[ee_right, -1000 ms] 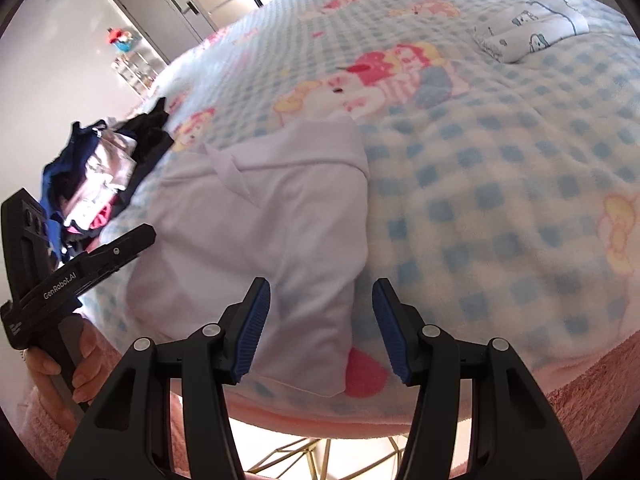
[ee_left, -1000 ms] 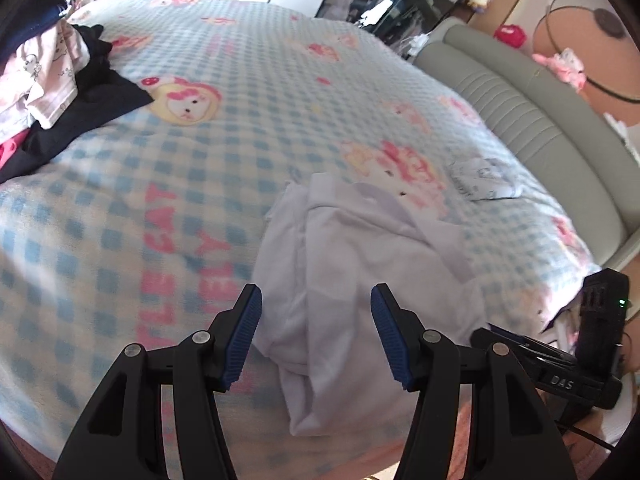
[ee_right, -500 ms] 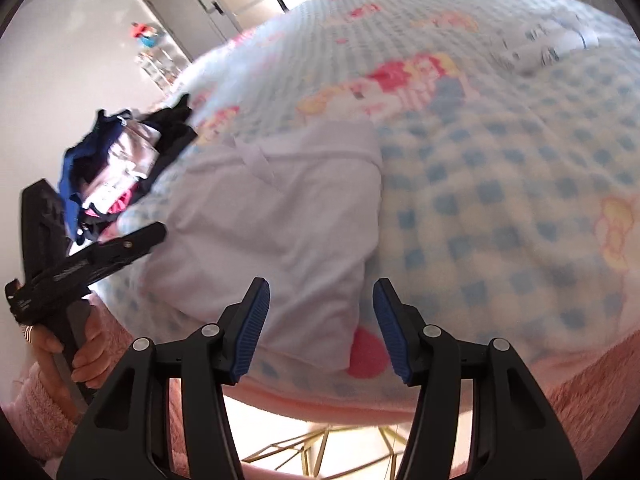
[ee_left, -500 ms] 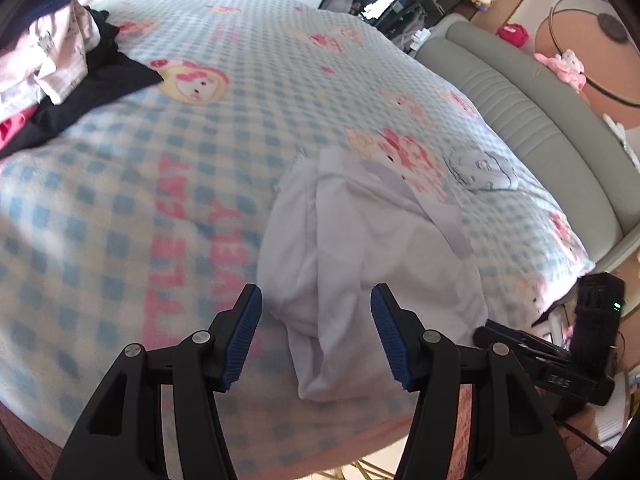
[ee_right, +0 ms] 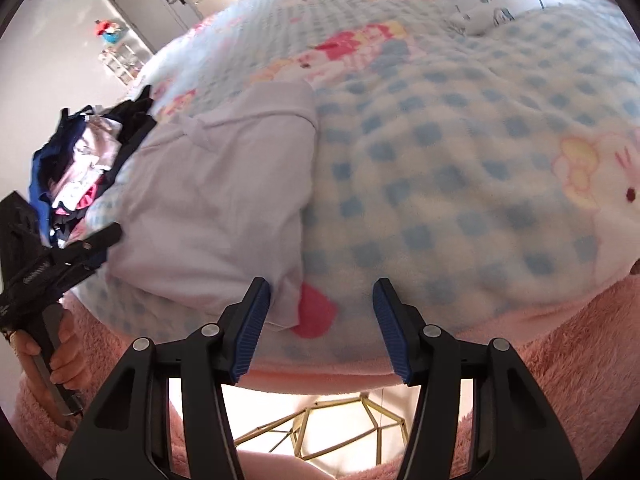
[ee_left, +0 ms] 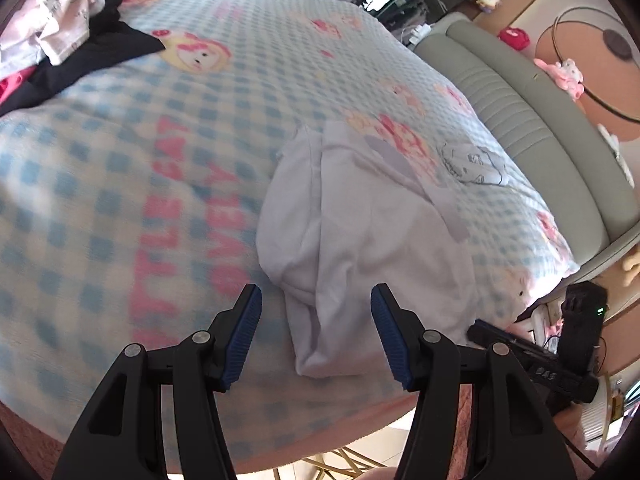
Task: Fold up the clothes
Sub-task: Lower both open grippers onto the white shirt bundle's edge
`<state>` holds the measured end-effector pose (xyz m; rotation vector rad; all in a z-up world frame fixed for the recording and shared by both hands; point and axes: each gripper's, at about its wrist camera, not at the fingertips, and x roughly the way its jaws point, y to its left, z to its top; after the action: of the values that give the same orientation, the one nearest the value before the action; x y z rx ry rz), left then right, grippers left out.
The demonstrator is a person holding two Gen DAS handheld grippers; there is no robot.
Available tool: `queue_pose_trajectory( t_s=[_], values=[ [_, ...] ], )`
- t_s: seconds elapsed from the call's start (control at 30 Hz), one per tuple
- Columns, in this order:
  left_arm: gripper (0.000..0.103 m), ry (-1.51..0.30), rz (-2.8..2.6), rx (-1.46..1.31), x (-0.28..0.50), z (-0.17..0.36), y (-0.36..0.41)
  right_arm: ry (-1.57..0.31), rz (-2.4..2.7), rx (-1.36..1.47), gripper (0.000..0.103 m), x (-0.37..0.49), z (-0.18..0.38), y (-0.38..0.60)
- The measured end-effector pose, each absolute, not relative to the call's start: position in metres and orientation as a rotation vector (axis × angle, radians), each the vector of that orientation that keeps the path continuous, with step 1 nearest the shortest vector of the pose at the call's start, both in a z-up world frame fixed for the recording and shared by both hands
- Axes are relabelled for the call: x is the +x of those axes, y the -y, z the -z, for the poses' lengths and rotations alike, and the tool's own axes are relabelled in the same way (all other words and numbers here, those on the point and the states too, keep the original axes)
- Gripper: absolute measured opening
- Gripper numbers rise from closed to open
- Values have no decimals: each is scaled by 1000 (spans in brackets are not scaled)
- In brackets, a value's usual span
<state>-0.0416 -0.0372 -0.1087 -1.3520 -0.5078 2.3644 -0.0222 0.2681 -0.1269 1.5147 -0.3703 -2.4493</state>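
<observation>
A pale lilac garment lies partly folded near the front edge of a bed with a blue-checked blanket. My left gripper hangs open just above the garment's near hem, nothing between its pads. In the right wrist view the same garment lies left of centre. My right gripper stands open over the blanket edge, its left fingertip beside the garment's near corner. The left gripper, held in a hand, shows at the left edge there.
A heap of unfolded clothes, dark, pink and white, sits at the bed's far left. A small folded printed white cloth lies beyond the garment. A grey padded headboard runs along the right. A gold wire frame stands on the floor below.
Both grippers have drifted back toward the bed's near edge and sunk a little; the garment now sits farther up in both views. The jaws have kept their width.
</observation>
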Motion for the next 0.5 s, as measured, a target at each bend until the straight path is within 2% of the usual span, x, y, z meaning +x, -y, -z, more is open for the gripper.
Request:
queue_pose_trajectory(
  t_s=[0.23,0.37,0.47,0.5],
  values=[
    [60,513,-2352,-1402,-43,121,33,359,2445,1621,55,-29,137,-268],
    [60,519,-2352,-1391,-41,119,37,211,2562,1658,55,-20,129,-280],
    [60,516,-2382,-1339,-41,103,40,414,2522,1533,55,-18,116,-294],
    [60,513,-2399,-1313,-43,96,41,391,2529,1513,55,-21,111,-292]
  ],
)
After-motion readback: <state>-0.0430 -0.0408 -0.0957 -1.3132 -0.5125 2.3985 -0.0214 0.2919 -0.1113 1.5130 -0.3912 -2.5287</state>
